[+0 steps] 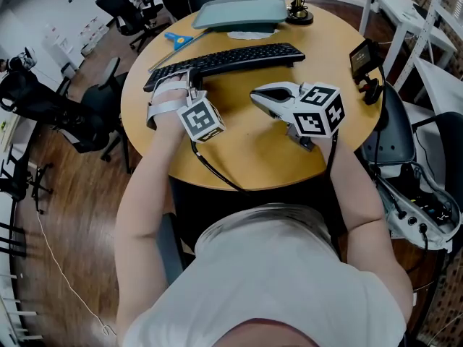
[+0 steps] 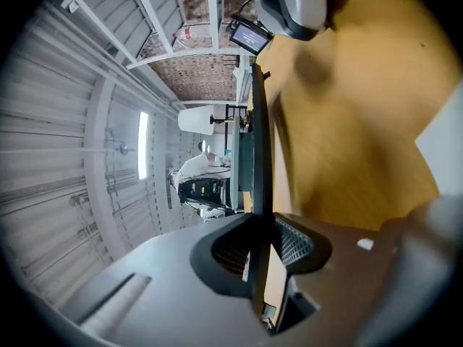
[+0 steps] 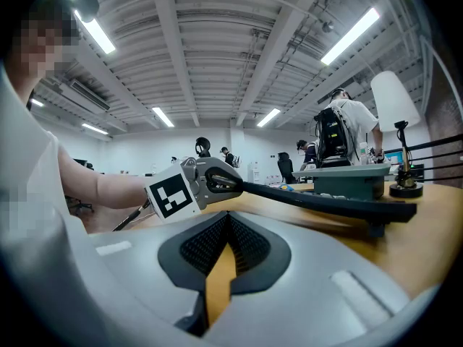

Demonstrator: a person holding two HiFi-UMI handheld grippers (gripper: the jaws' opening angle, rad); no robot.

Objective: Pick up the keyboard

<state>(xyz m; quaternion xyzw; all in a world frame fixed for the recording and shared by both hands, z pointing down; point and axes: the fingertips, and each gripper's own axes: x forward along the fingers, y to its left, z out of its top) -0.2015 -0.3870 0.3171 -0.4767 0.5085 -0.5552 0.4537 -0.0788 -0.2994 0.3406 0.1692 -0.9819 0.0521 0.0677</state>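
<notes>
one keyboard (image 1: 224,62) in left claw (image 2: 259,257), tray (image 1: 217,22) contents unclear

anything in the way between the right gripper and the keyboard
Nothing visible. Only bare table lies between the right gripper and the keyboard. The left gripper is shut on the keyboard's left end.

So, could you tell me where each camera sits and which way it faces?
Head view: on the person's head, looking down at the table; both forearms, left gripper and right gripper show.
Left gripper view: on the left gripper, rolled sideways, looking along the keyboard clamped in its jaws.
Right gripper view: low over the table, facing the left gripper and forearm; its own jaws shut, empty.
Shared: both gripper views show the keyboard and the other gripper.
</notes>
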